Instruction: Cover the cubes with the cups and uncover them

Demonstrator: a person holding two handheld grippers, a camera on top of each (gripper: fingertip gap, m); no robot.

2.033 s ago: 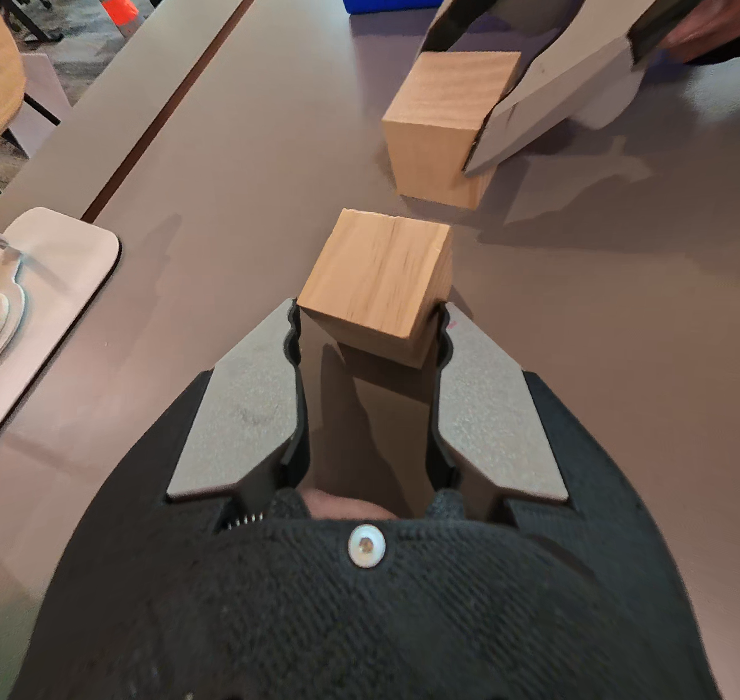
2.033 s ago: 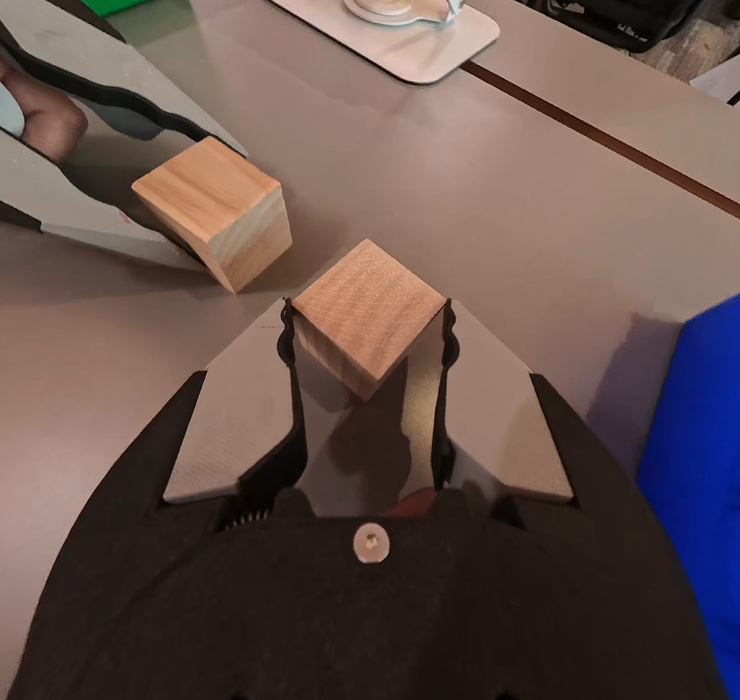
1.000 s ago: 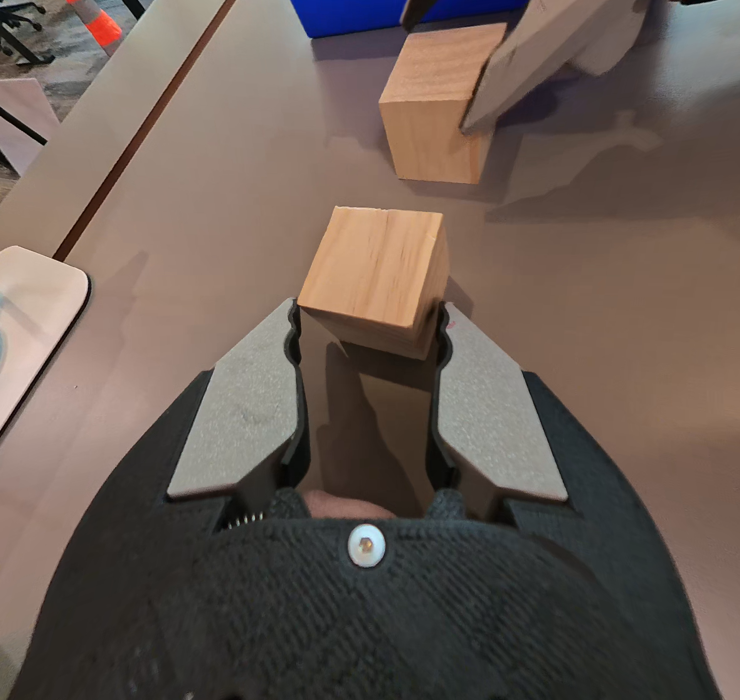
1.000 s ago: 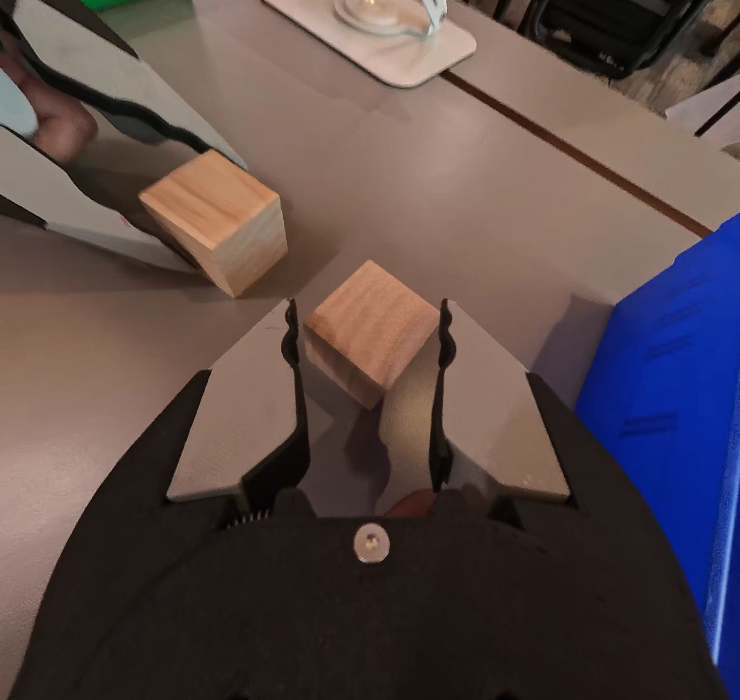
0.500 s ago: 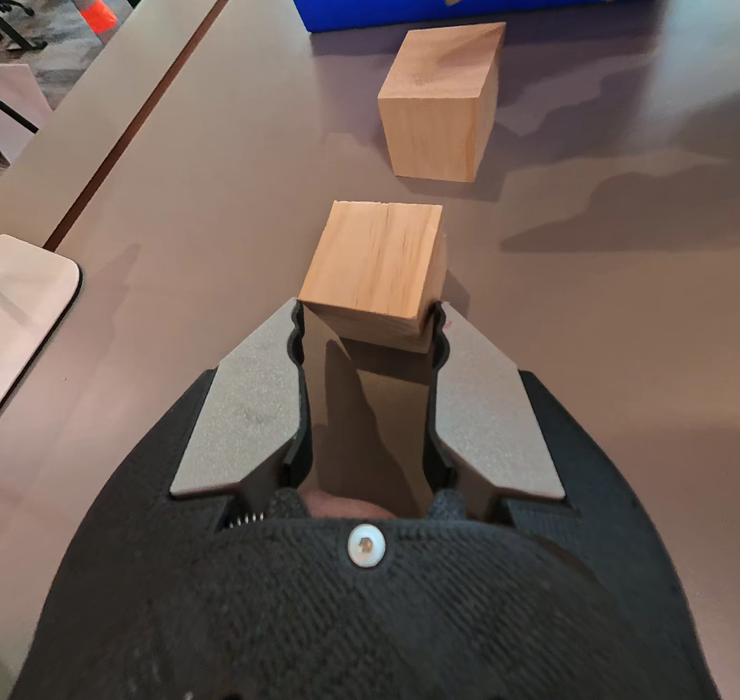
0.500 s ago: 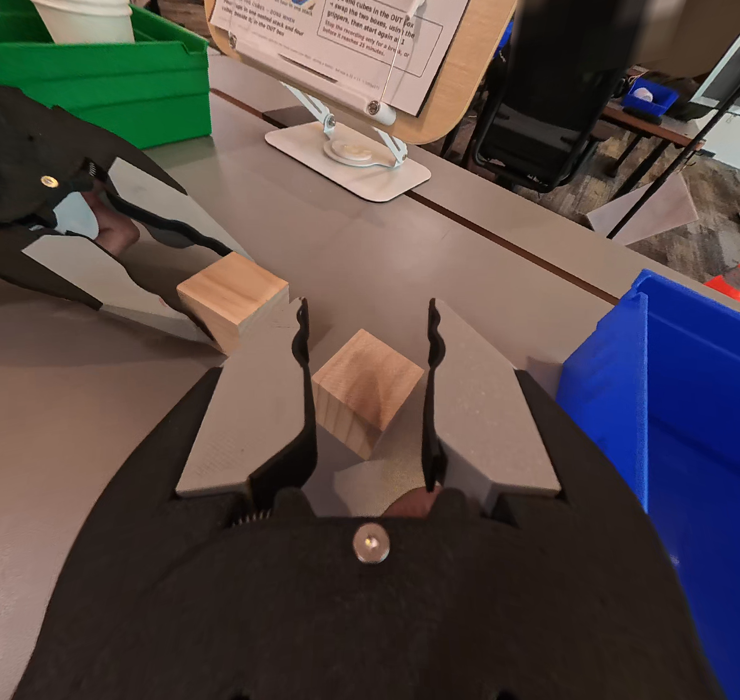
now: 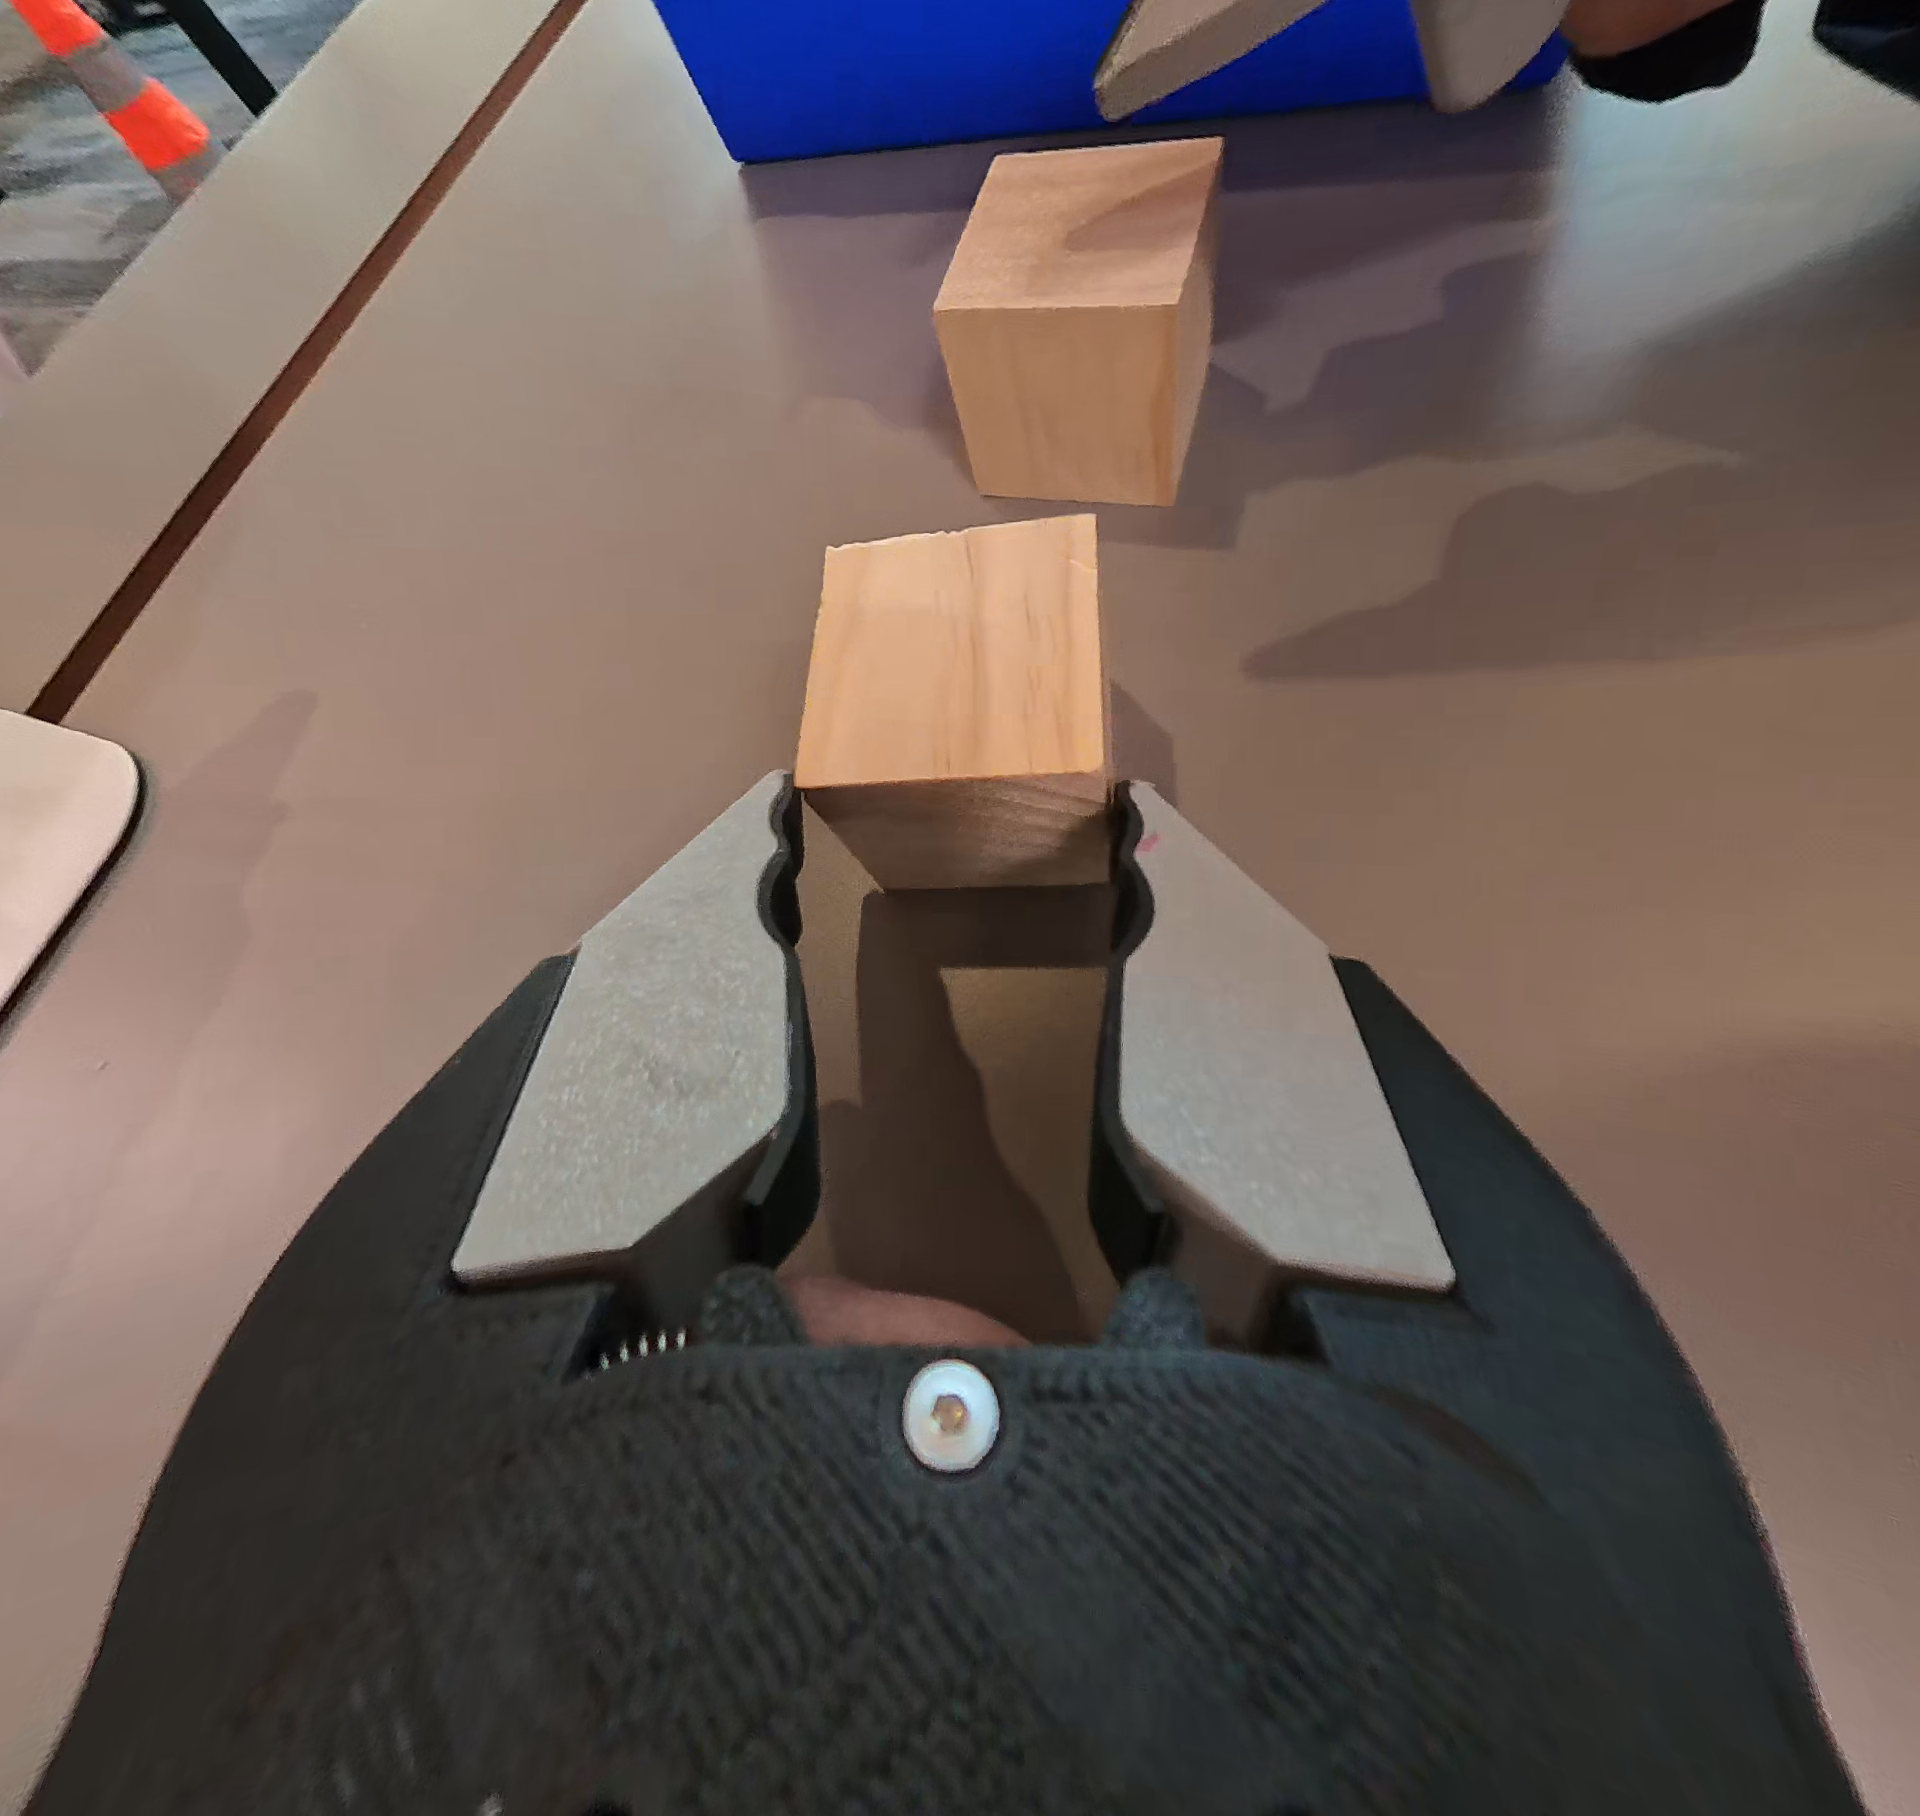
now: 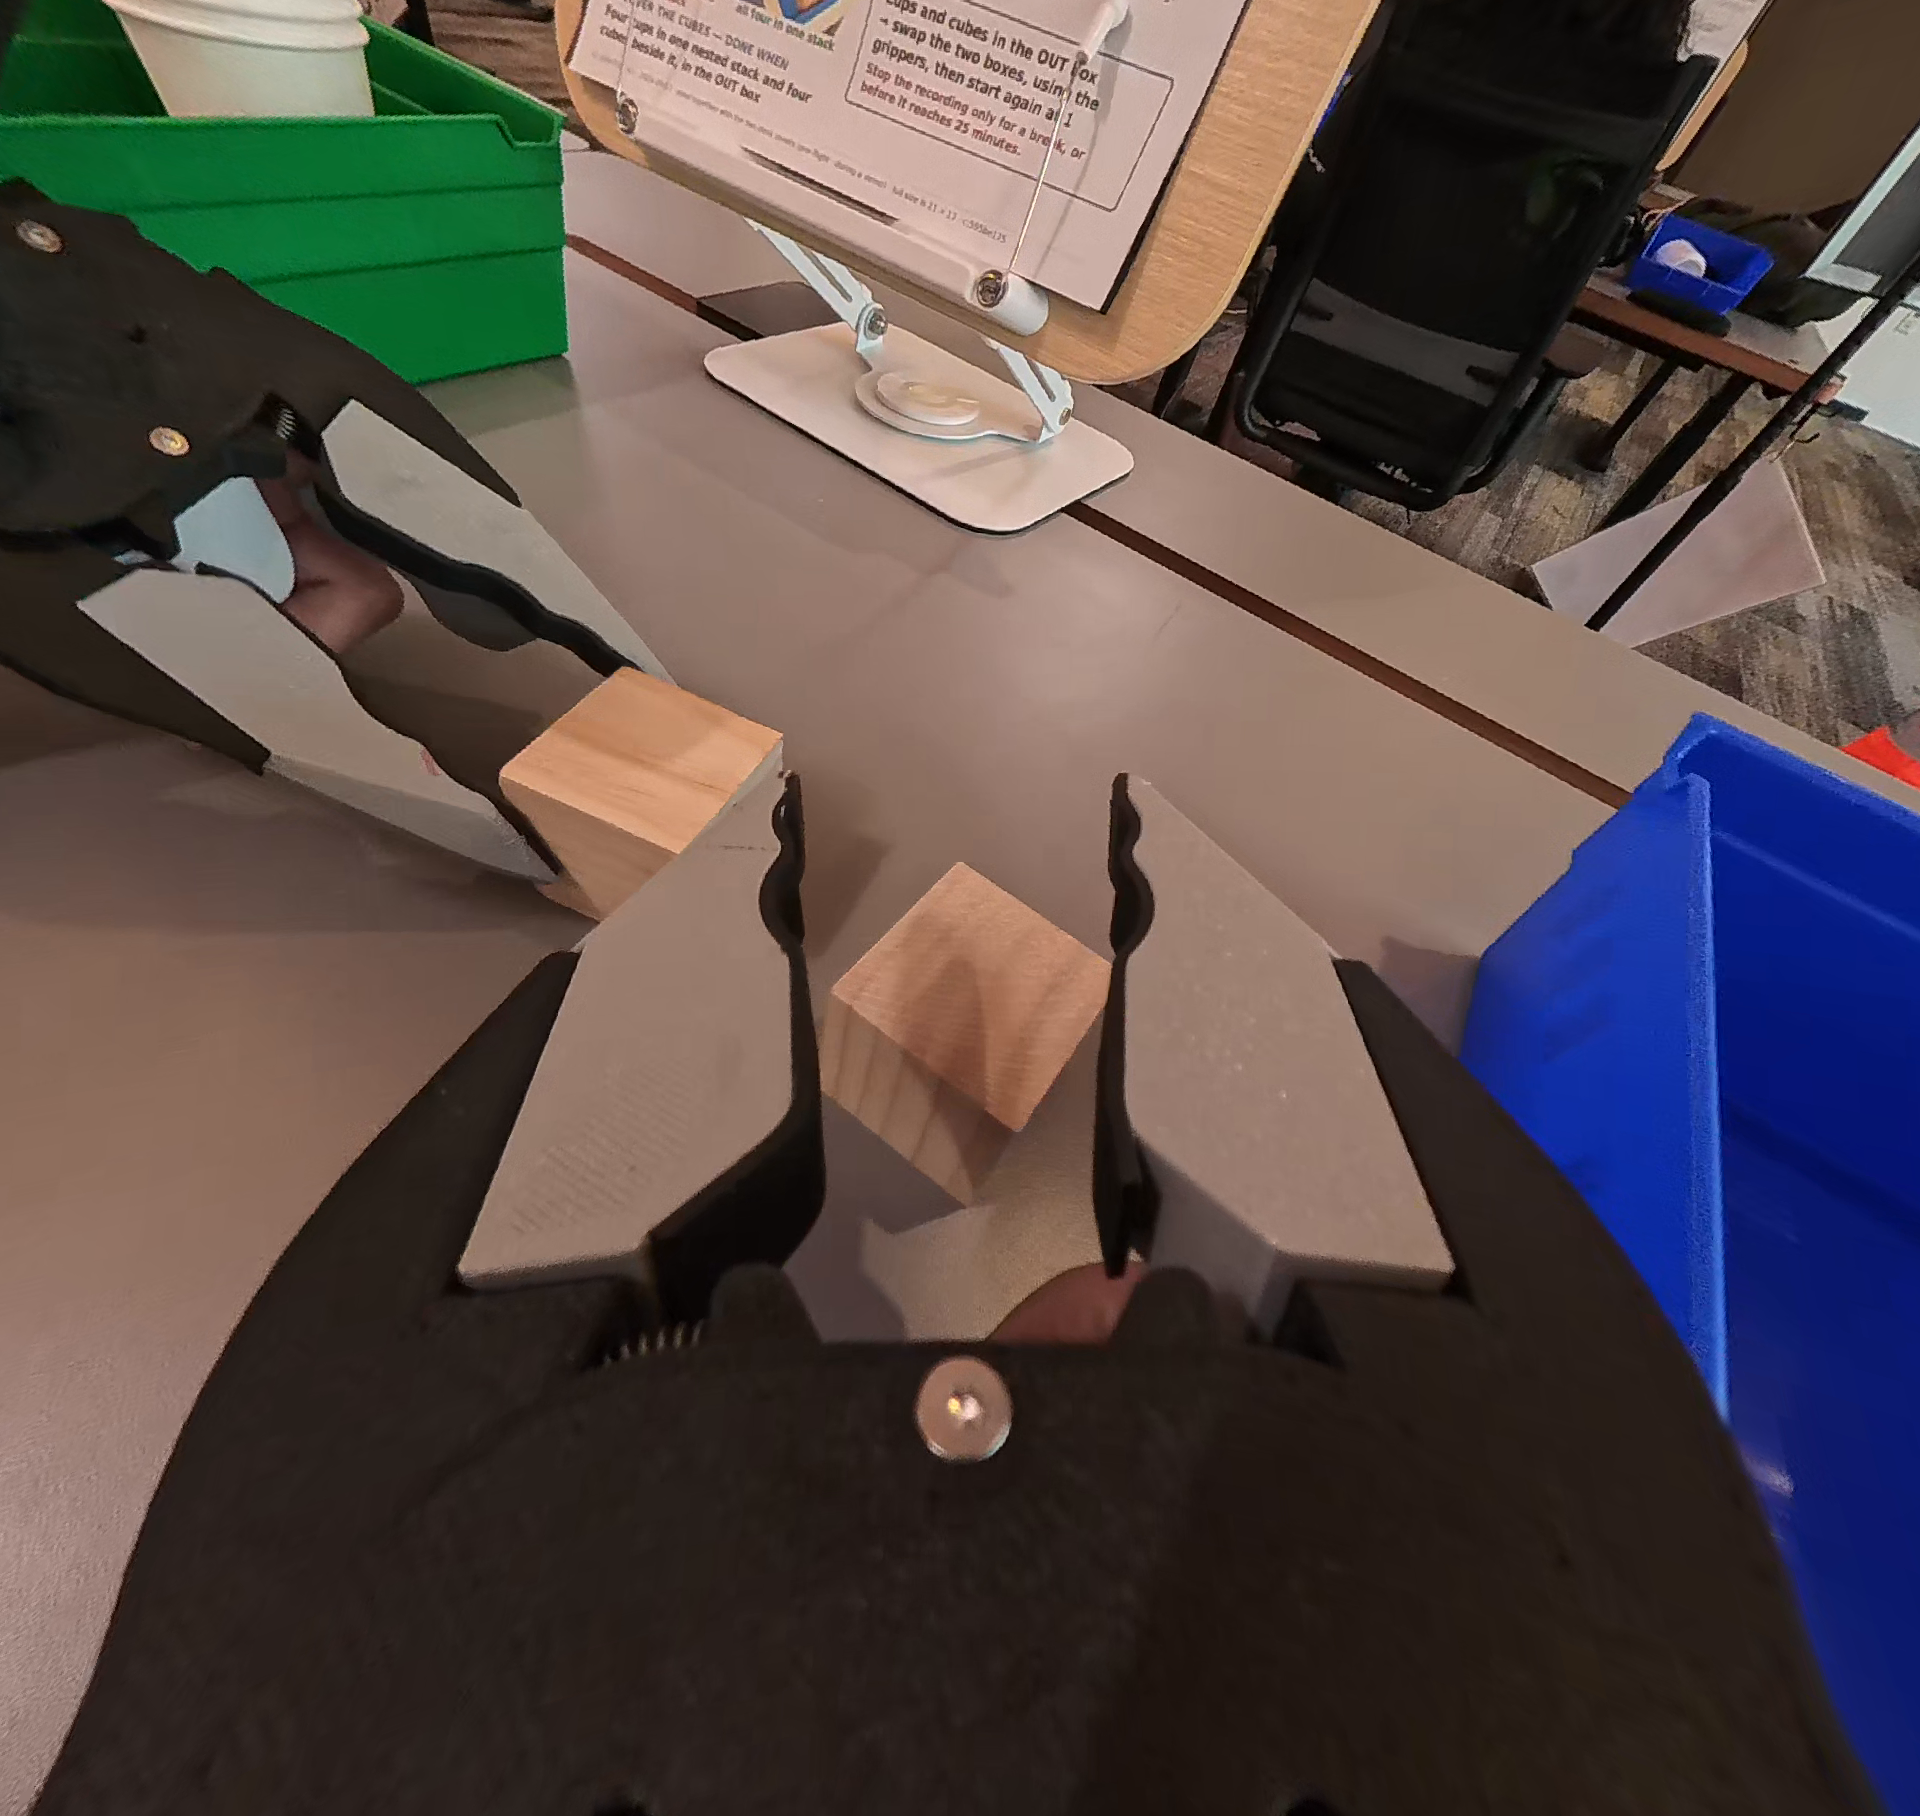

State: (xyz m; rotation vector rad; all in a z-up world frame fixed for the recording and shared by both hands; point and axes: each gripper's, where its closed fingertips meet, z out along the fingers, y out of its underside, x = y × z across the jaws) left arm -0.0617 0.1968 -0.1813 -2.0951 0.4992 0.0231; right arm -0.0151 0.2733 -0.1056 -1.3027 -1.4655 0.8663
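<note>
Two wooden cubes sit on the grey table [image 7: 416, 519]. My left gripper [image 7: 956, 800] is shut on the near cube [image 7: 956, 654], with both pads pressed on its sides. In the right wrist view this gripper [image 8: 592, 774] holds the same cube [image 8: 665, 758] at the left. My right gripper [image 8: 956, 790] is open and empty, raised above the other cube [image 8: 966, 1008], which lies free on the table. In the left wrist view this cube [image 7: 1081, 332] stands alone, with the right gripper [image 7: 1278, 93] above and beyond it.
A blue bin [image 8: 1714, 1039] stands to the right of the cubes and also shows in the left wrist view [image 7: 935, 21]. A green bin [image 8: 312, 208] at the back left holds a stack of white cups [image 8: 229, 21]. A board on a white stand [image 8: 935, 436] stands behind.
My right gripper has let go of its cube and lifted away; that cube stays on the table. My left gripper's pads have closed on the near cube, which has turned square to them.
</note>
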